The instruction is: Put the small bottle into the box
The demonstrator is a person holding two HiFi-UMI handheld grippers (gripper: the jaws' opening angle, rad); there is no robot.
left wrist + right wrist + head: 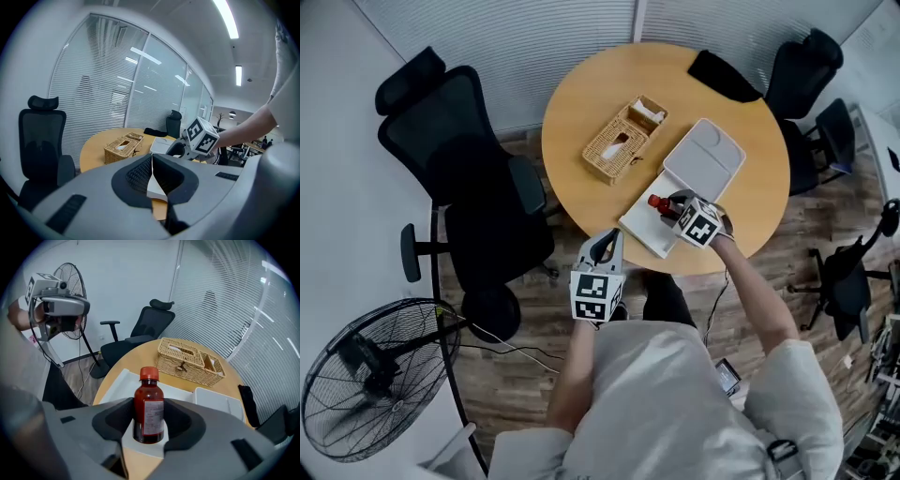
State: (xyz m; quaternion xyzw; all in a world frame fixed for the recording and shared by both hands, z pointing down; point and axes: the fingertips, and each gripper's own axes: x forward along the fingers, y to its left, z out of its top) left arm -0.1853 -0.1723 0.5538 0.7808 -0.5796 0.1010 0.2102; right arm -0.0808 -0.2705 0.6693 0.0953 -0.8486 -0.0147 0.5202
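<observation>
A small brown bottle with a red cap stands upright between the jaws of my right gripper, and both pads press on its sides. The bottle is over the near half of the open white box. Whether its base rests on the box floor I cannot tell. The box's other half lies flat behind it. My left gripper hangs shut and empty just off the table's near edge. In the left gripper view, the left gripper points toward the table and the right gripper.
A wicker tissue basket sits on the round wooden table, left of the box. A black item lies at the far edge. Black office chairs ring the table, and a floor fan stands at the near left.
</observation>
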